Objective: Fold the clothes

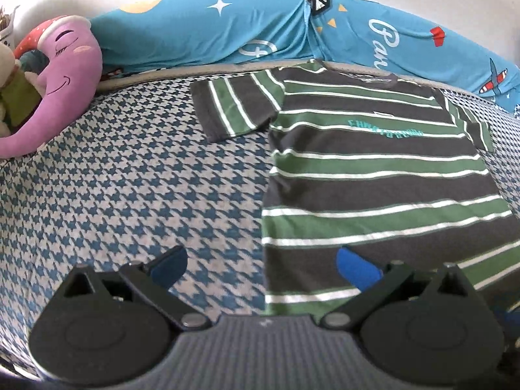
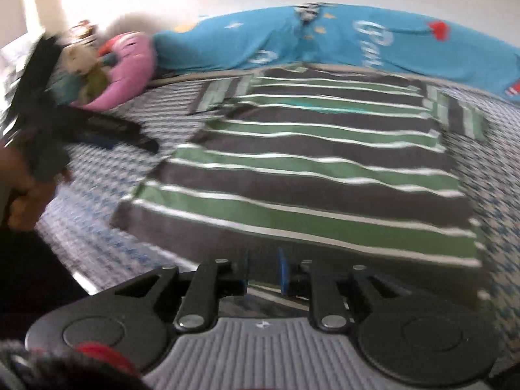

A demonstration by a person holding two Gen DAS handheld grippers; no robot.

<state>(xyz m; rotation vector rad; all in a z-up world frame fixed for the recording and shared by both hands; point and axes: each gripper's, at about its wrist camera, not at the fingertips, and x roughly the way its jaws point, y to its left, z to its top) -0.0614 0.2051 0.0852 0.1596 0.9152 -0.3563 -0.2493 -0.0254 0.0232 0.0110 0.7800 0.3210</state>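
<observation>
A T-shirt (image 1: 373, 175) with dark grey, green and white stripes lies flat, face up, on the bed, collar toward the far side and both short sleeves spread out. In the left wrist view my left gripper (image 1: 263, 268) is open wide and straddles the shirt's left edge near the hem: one blue pad (image 1: 356, 268) is over the fabric, the other over the sheet. The right wrist view is motion-blurred. There my right gripper (image 2: 264, 272) hovers at the shirt's (image 2: 308, 169) hem with a narrow gap between its pads and nothing in it. The left gripper (image 2: 107, 131) shows as a dark blur at the left.
The bed has a blue-and-white houndstooth sheet (image 1: 130, 188). A rolled blue printed quilt (image 1: 227, 29) runs along the far edge against the wall. A pink plush elephant (image 1: 61, 74) and other soft toys sit at the far left. A person's hand (image 2: 24, 195) holds the left gripper.
</observation>
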